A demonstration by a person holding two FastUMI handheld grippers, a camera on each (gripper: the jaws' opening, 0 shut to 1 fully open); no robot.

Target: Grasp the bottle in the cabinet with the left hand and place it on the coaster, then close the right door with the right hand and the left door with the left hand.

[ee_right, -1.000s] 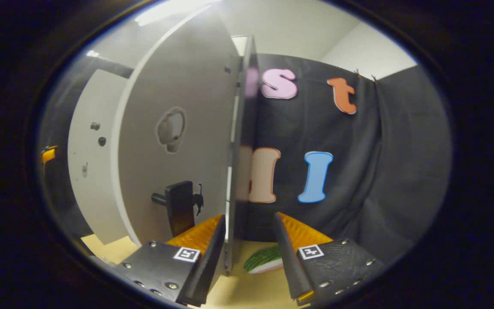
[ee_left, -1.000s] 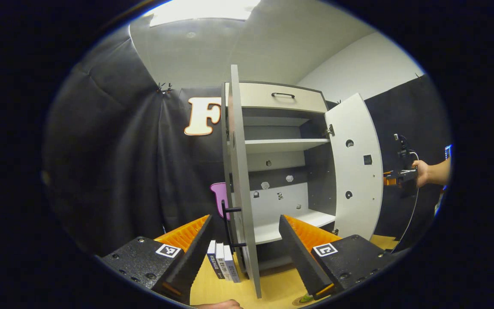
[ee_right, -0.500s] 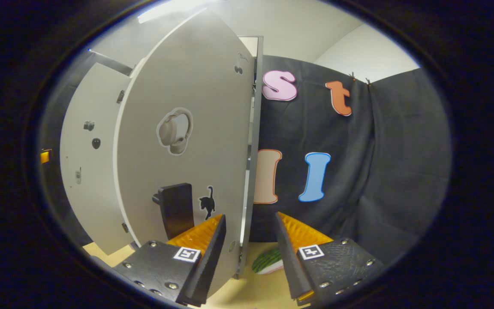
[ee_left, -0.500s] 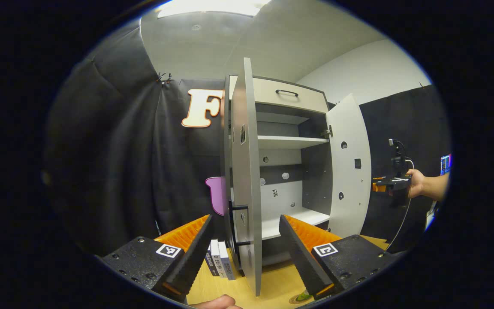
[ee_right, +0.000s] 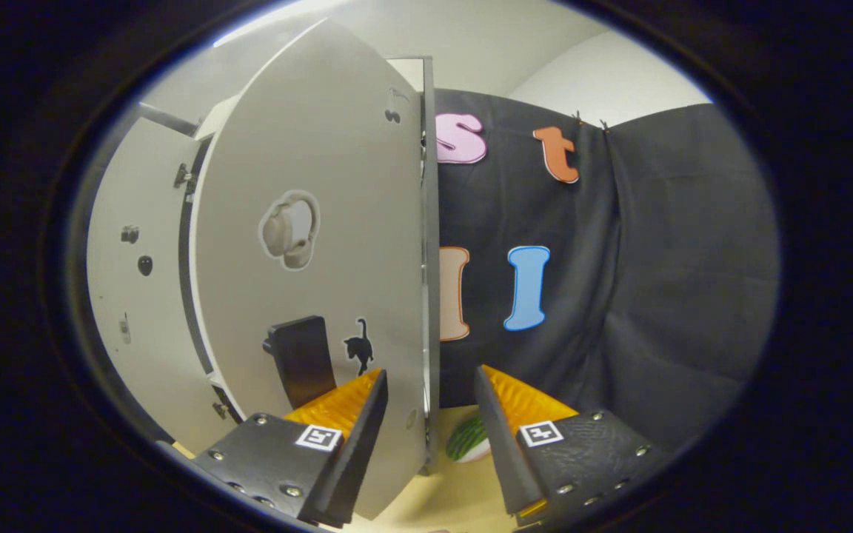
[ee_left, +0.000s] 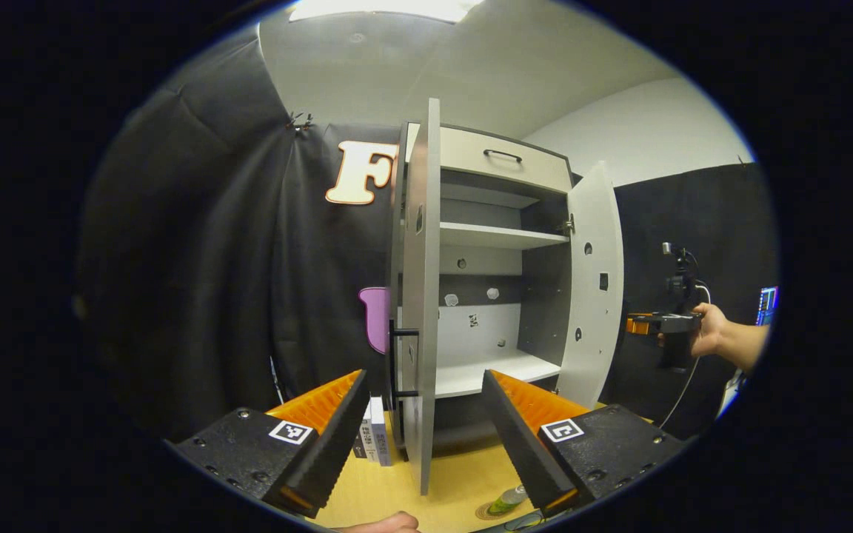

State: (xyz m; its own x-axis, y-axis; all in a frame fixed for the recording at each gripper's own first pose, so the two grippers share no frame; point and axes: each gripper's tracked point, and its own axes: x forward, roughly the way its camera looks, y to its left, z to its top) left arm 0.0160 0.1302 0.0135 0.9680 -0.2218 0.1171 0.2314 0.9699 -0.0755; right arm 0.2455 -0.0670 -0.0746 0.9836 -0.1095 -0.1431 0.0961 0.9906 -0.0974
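**Desk:** Two doors, both ajar, is that right?

**Operator:** Yes. From the left gripper view I see the cabinet (ee_left: 497, 244) with its left door (ee_left: 419, 296) swung out edge-on toward me and its right door (ee_left: 595, 281) standing open on the far side. My left gripper (ee_left: 423, 437) has its jaws spread wide, gripping nothing, and the left door's lower edge sits between the fingers in the picture; I cannot tell whether either finger touches it.

**Desk:** And the bottle?

**Operator:** Out of the cabinet. The bottle (ee_left: 506, 501) stands on the coaster (ee_left: 487, 511) on the table (ee_left: 463, 481), low in the left gripper view just beside my right-hand finger. Some books (ee_left: 372, 441) stand by the cabinet's left foot.

**Desk:** Your right side?

**Operator:** In the right gripper view my right gripper (ee_right: 426, 437) is also open and holds nothing. The right door (ee_right: 323, 296) fills the left of that view, its black handle (ee_right: 300, 359) just above the left finger, and the door's free edge runs down between the two fingers. A watermelon-slice toy (ee_right: 469, 448) lies on the table beyond. From the left gripper view I can see the hand (ee_left: 708, 333) holding that gripper, out past the right door.
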